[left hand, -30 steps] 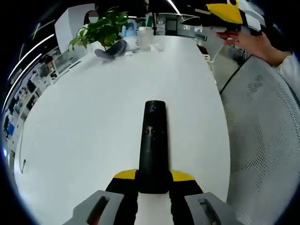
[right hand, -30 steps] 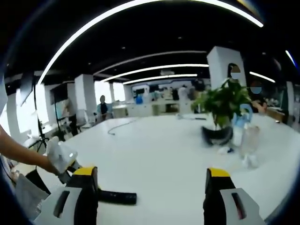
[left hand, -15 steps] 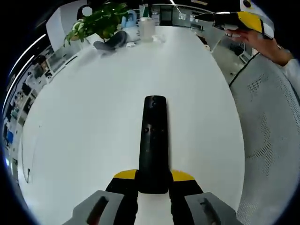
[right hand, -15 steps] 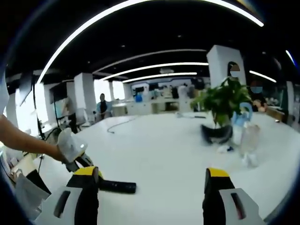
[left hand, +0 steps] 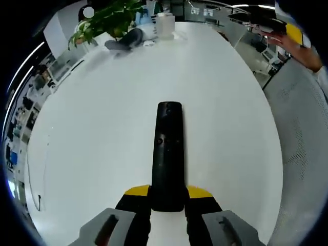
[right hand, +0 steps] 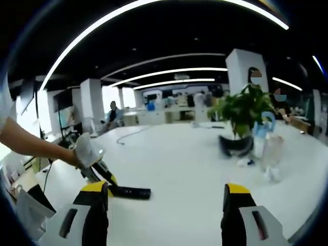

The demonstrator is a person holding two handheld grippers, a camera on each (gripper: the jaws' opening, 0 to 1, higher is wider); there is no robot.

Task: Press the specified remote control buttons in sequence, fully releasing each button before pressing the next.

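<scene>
Left gripper [left hand: 167, 202] still clamps the remote [left hand: 168, 154] by its near end, now raised higher above the worktop [left hand: 102, 128]. Right gripper [right hand: 166, 212]: jaws wide apart, empty. Remote buttons too small to read.

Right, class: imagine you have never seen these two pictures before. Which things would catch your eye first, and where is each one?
First, the long black remote, clamped at its near end in the left tool and pointing out over the big white table. Next, the leafy green plant in its dark pot at the table's far end, beside a clear bottle. The right tool hangs open above the table with nothing between its jaws.
</scene>
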